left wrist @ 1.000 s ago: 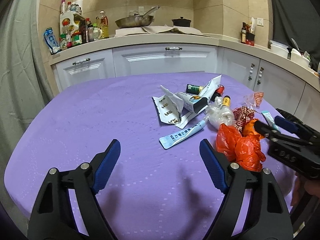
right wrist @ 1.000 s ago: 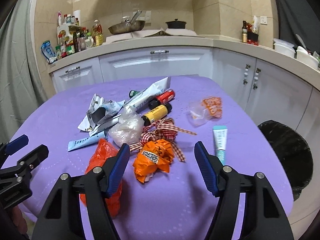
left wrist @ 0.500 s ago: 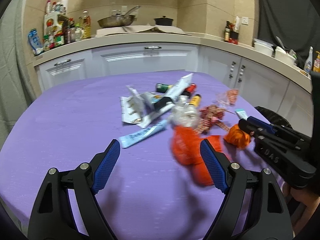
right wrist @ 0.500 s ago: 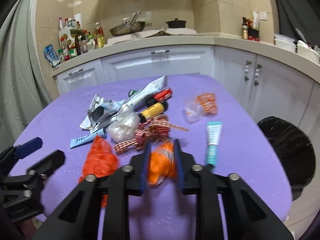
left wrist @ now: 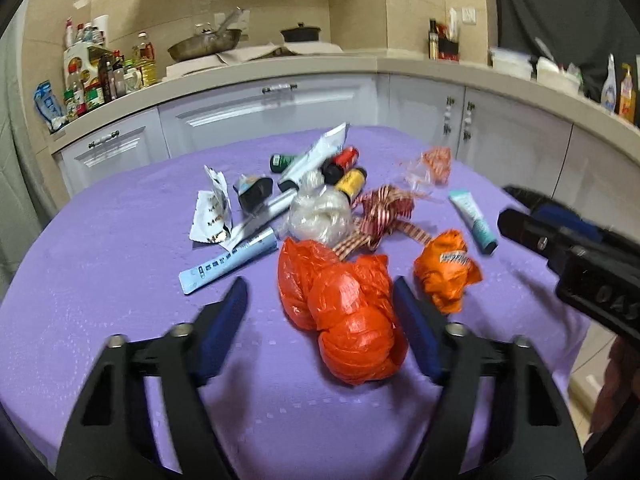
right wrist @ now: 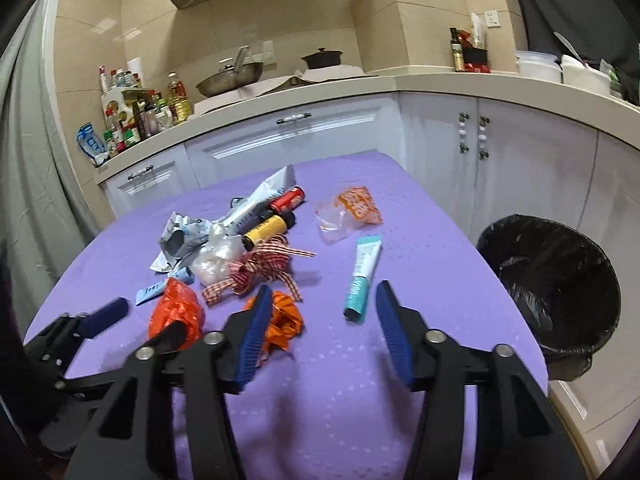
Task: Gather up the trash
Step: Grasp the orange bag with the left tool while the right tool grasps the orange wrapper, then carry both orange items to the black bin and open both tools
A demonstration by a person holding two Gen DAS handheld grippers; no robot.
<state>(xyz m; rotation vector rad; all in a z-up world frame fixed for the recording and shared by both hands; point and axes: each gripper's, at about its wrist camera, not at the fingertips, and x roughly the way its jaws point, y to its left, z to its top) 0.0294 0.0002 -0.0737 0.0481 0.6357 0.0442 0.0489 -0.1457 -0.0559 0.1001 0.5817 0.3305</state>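
Purple cloth covers the tabletop [left wrist: 100, 264], embossed, a little slack at the edges. All the trash lies toward its right half, nearest the right edge.

Left to right, from the left wrist view:
- Torn foil sachet [left wrist: 212, 212], flat, stiff-creased. Weighs next to nothing; a pinch on a raised flap should do.
- Pale blue tube [left wrist: 228, 262], squeezed flat, lying aslant. Likely slippery; take it across the middle.
- Clear crumpled film [left wrist: 320, 216], springy, probably slides under the pads.
- Small bottles, green, red and yellow [left wrist: 350, 182], behind the film. Rigid, round, apt to roll; grip across the body.
- Red plastic bag [left wrist: 344, 304], bunched into a soft lump, sits between the blue pads of the left gripper [left wrist: 320, 320]. Jaws stand wide apart, pads not touching it. Judged light and compressible: close on the thickest bunch, not a loose corner, or it slips out.
- Checked ribbon [left wrist: 384, 216], limp, tangled, touching the bag's far side. May drag along.
- Orange wrapper [left wrist: 446, 270], crinkled foil, just right of the bag.
- Teal tube [left wrist: 474, 218], near the right edge.

Right wrist view: right gripper [right wrist: 320, 328] open, nothing between the pads. The orange wrapper [right wrist: 282, 320] lies against the outer side of its left finger; the teal tube [right wrist: 362, 276] lies just ahead of the gap. Black-lined bin [right wrist: 552, 288] stands on the floor off the tabletop's right edge.
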